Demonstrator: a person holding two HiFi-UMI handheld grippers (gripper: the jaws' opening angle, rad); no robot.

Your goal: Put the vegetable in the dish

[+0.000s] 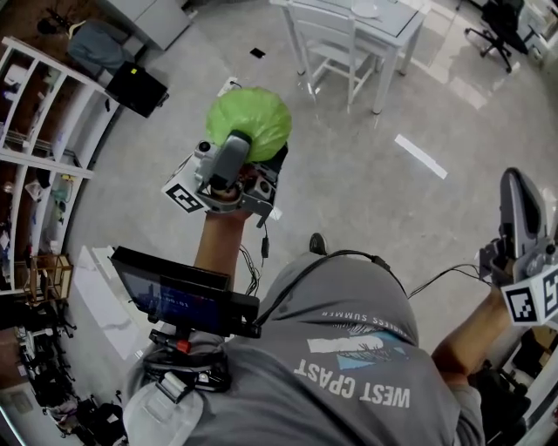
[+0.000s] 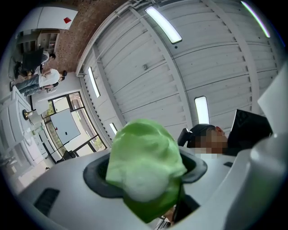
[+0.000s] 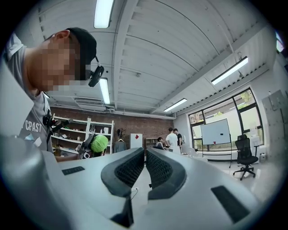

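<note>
Head view: the left gripper point(image 1: 247, 150) is raised at about eleven o'clock from the person's grey shirt point(image 1: 349, 348). It is grasping a round green vegetable point(image 1: 250, 118), which sits at the twelve o'clock end of its jaws, above the floor point(image 1: 366, 183). The right gripper point(image 1: 521, 196) stands at three o'clock, near the frame's edge. A white table point(image 1: 384, 22) is at one o'clock

Left gripper view: the vegetable fills the centre, and both dark pads point(image 2: 95, 174) press its sides at nine and three o'clock, with the ceiling behind

Right gripper view: the jaws are clenched, their tips meeting with nothing between them. The vegetable shows small at nine o'clock, well apart from this gripper
</note>
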